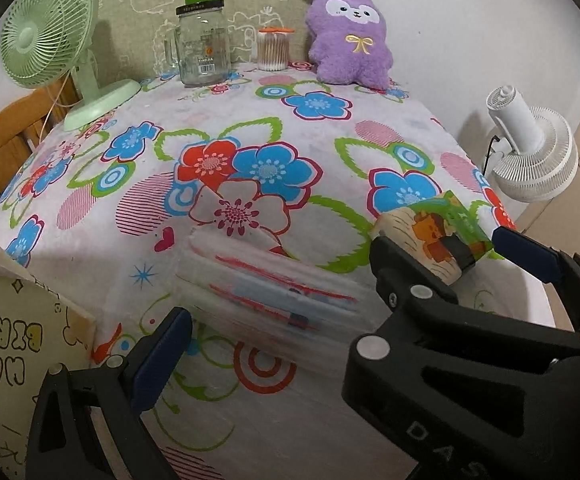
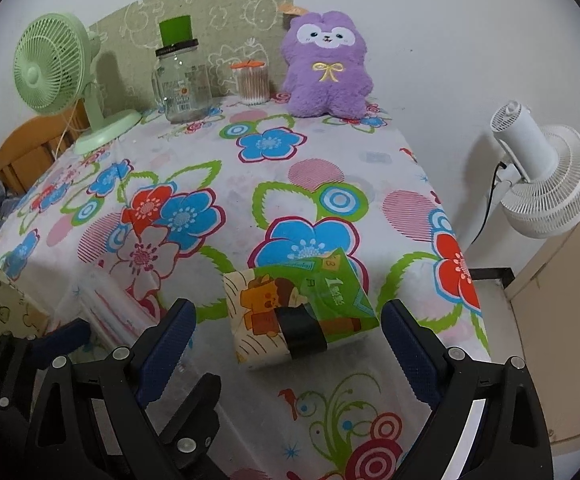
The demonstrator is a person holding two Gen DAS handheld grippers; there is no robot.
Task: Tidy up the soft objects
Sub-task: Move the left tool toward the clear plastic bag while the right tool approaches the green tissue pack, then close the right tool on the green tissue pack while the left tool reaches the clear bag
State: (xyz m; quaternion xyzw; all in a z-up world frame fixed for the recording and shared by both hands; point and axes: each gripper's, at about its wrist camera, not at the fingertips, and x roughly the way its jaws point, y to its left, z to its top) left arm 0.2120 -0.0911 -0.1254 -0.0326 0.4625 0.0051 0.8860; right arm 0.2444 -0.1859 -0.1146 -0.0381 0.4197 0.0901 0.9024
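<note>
A soft tissue pack (image 2: 299, 314), green and cream with a cartoon print, lies on the floral tablecloth (image 2: 218, 168) near the front edge. My right gripper (image 2: 288, 344) is open, its blue-padded fingers wide on either side of the pack, not touching it. The pack also shows in the left wrist view (image 1: 435, 232), with the right gripper's black fingers around it. My left gripper (image 1: 329, 320) is open and empty, low at the front edge. A purple plush toy (image 2: 327, 66) sits upright at the back of the table against the wall; it also shows in the left wrist view (image 1: 349, 36).
A green desk fan (image 2: 54, 76), a glass jar (image 2: 182, 84) and a cotton swab tub (image 2: 253, 82) stand along the back. A white fan (image 2: 545, 176) stands on the floor at right. A printed cardboard box (image 1: 14, 340) is at left. A wooden chair (image 2: 22, 152) is behind.
</note>
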